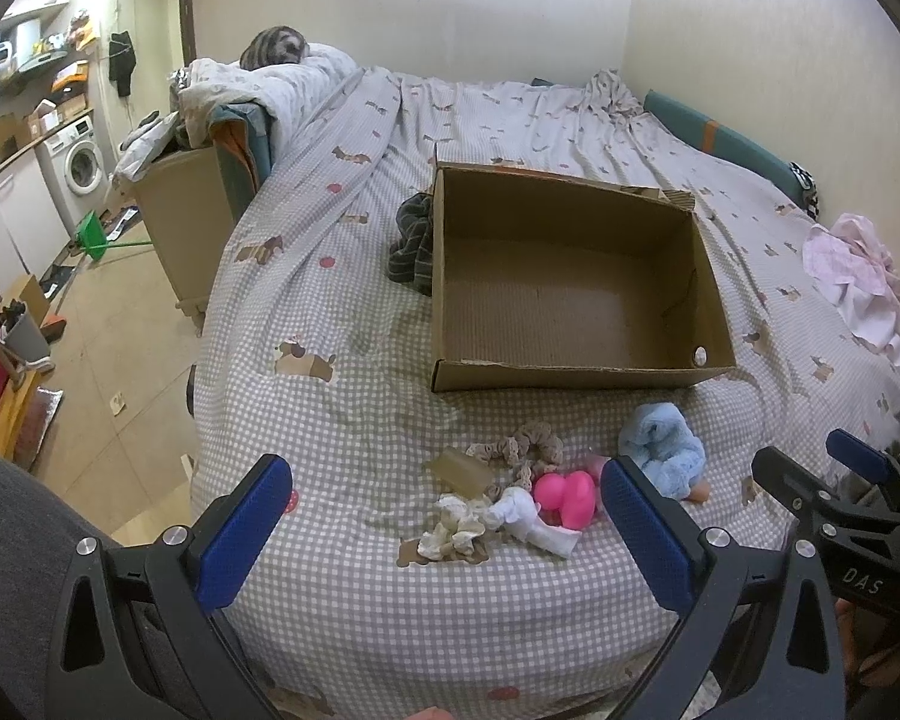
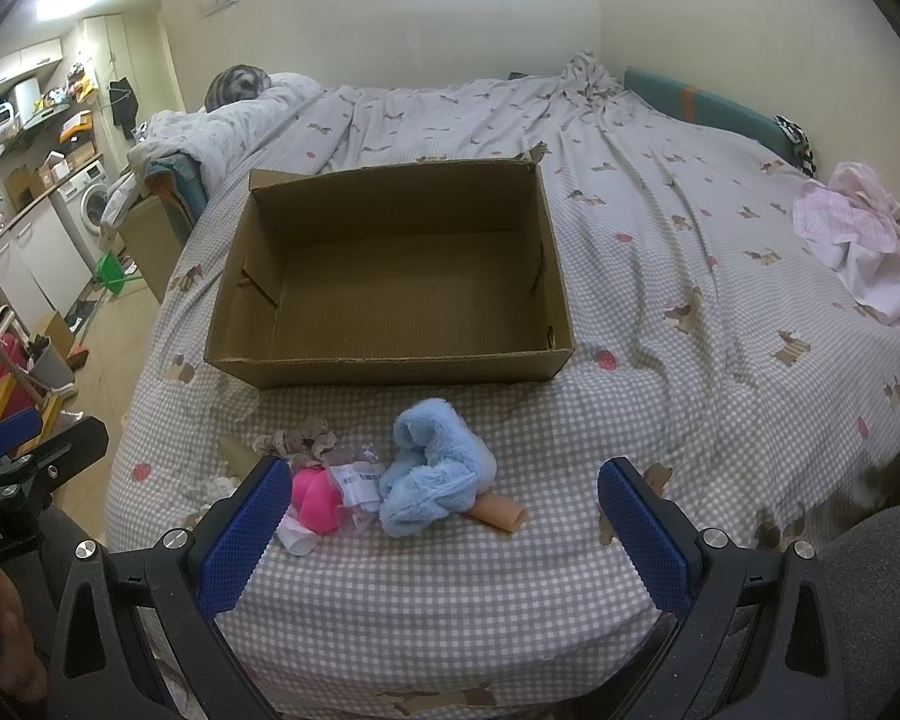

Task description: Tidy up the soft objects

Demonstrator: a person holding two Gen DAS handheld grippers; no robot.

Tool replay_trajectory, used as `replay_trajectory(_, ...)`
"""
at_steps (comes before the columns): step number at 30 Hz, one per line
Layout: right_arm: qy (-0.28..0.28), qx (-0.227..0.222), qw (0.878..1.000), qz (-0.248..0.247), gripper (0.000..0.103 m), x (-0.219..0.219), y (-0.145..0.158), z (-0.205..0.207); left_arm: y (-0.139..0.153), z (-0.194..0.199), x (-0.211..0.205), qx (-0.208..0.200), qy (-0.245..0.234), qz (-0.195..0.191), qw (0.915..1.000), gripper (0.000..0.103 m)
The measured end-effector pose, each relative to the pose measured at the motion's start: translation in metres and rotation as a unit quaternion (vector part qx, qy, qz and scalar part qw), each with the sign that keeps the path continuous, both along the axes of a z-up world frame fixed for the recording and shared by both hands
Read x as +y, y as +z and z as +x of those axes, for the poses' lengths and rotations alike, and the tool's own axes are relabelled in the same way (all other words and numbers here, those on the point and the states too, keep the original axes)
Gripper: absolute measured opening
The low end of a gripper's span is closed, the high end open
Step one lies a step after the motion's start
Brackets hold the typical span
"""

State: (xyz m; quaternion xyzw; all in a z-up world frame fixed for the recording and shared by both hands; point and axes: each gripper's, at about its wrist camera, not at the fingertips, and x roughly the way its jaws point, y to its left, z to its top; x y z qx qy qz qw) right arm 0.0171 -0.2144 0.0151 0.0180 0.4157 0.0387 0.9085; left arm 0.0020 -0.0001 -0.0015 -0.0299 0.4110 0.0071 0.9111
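An empty cardboard box (image 1: 714,324) (image 2: 390,369) sits on the checked bedspread. In front of it lies a small heap: a fluffy blue plush (image 1: 663,441) (image 2: 435,468), a pink soft toy (image 1: 564,495) (image 2: 315,498), beige scrunchies (image 1: 525,447) (image 2: 300,441), a cream scrunchie (image 1: 453,531) and a white cloth (image 1: 531,519). My left gripper (image 1: 444,516) hovers open just short of the heap, fingers wide on either side. My right gripper (image 2: 444,507) is open too, low before the blue plush. Neither holds anything.
A dark striped cloth (image 1: 414,243) lies at the box's left side. Pink and white garments (image 1: 858,273) (image 2: 864,240) are bunched at the bed's right edge. A tall cardboard bin (image 1: 180,222) stands on the floor left of the bed, beside a green dustpan (image 1: 93,234).
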Motion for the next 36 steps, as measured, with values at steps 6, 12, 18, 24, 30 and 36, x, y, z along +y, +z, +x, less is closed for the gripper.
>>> replay_trajectory(6,0.000,0.000,1.000,0.000,0.103,0.0001,0.0001,0.0000,-0.0002,0.0006,0.0000,0.001,0.000,0.000,1.0000,0.103)
replay_trajectory(12,0.004,-0.001,1.000,0.006,0.103,0.0004,0.0001,-0.0008,-0.0005,0.0006,0.0001,0.000,-0.001,0.000,1.0000,0.103)
replay_trajectory(18,0.006,0.001,1.000,0.004,0.103,0.0014,-0.0002,-0.0008,-0.0008,0.0017,0.0007,0.000,-0.002,0.001,1.0000,0.103)
replay_trajectory(24,0.007,0.002,1.000,0.004,0.103,0.0014,0.0007,-0.0005,-0.0013,0.0017,0.0005,0.001,-0.001,0.000,1.0000,0.103)
replay_trajectory(30,0.005,0.006,1.000,0.005,0.103,0.0005,-0.0007,0.0006,-0.0020,0.0017,0.0012,0.002,-0.001,0.001,1.0000,0.103)
replay_trajectory(36,0.000,0.013,1.000,0.010,0.103,-0.0031,-0.0023,0.0023,-0.0023,0.0019,0.0017,0.003,-0.001,0.000,1.0000,0.103)
